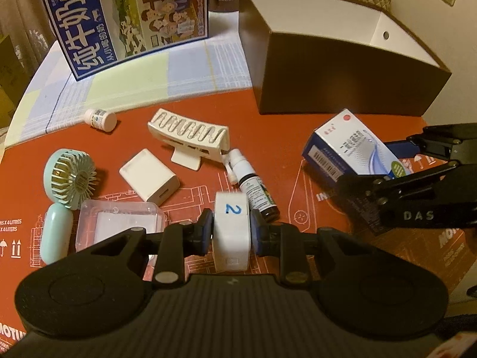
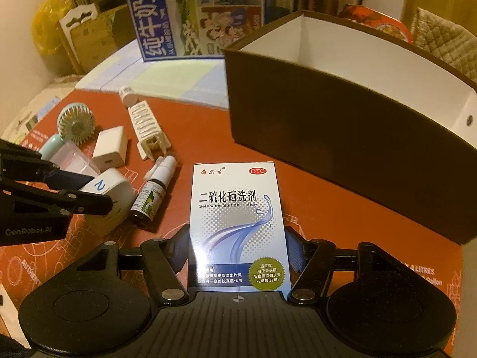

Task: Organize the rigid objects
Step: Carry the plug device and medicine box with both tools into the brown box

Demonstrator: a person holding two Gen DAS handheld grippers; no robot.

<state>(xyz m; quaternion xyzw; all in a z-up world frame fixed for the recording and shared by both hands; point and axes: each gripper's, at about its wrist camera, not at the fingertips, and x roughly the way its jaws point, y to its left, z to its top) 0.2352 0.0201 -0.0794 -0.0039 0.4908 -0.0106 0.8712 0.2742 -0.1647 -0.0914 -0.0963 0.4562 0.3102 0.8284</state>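
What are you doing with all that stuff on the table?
A person is tidying with two hand-held grippers. The left gripper is shut on a white block marked 2. The right gripper is shut on a lotion box. The brown bin stands nearby. A fan, charger and spray bottle lie on the table.

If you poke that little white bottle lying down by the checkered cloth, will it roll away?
Probably. The little white bottle is round and lies on its side on the flat red mat, so a sideways nudge would likely roll it. It looks like hard plastic, probably light, and unlikely to break.
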